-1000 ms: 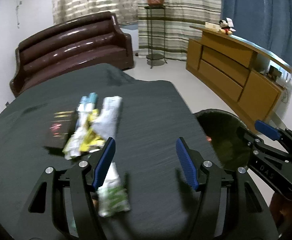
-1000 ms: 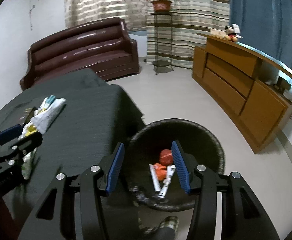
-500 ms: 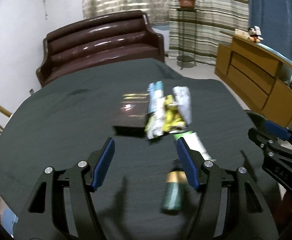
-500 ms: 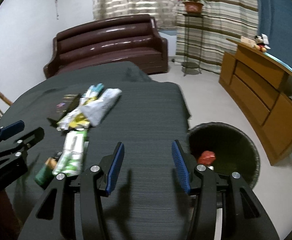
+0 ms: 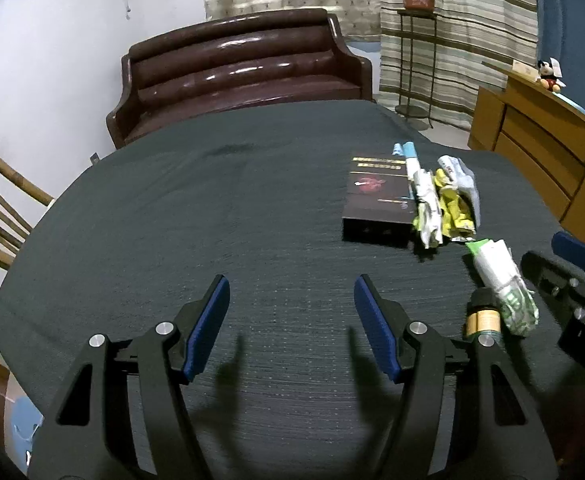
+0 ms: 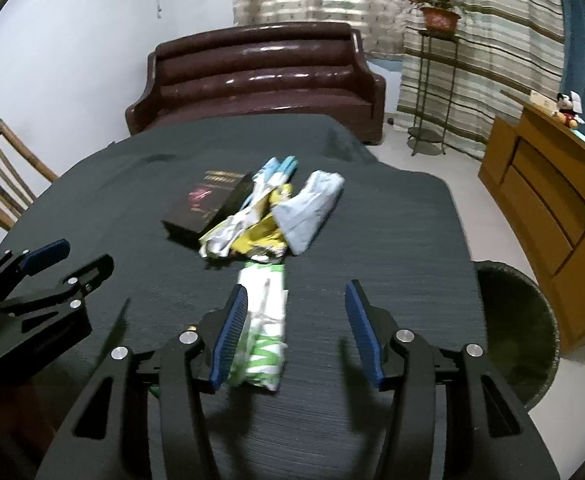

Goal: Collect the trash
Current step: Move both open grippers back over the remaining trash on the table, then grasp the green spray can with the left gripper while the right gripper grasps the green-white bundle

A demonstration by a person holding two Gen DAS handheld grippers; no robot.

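Left tool [image 5: 291, 322]: jaws wide apart, nothing between them, held over bare dark cloth of the surface [image 5: 212, 216], well left of the black box [image 5: 376, 196].

Right tool [image 6: 296, 330]: jaws wide apart, gripping nothing. Its left finger [image 6: 228, 340] sits over the near end of the green-and-white wrapper [image 6: 266, 320]; contact cannot be told. The rest of the wrapper lies in the gap, nearer that finger.

Green-and-white wrapper lies lengthwise on the surface, just nearer than the black box and to its right. In the left wrist view a small dark bottle with a gold band [image 5: 482, 318] lies against the wrapper's near left side, partly hidden behind the left tool.

Next out: black box flat on the surface. Pressed against its right edge is the trash heap: a white-and-blue wrapper [image 6: 252, 204], crumpled yellow wrapper [image 6: 262, 234], then a pale grey-blue packet [image 6: 308, 210] farthest right of the box.

Dark trash bin [image 6: 520, 320] stands on the floor, off the surface's right edge, well right of the box. Contents not visible.

Beyond the box: brown leather sofa [image 6: 260, 80], striped curtains [image 5: 464, 20], potted plant on a stand [image 6: 436, 16]. Wooden sideboard [image 6: 552, 184] far right of the box; wooden chair [image 6: 0, 176] far left.
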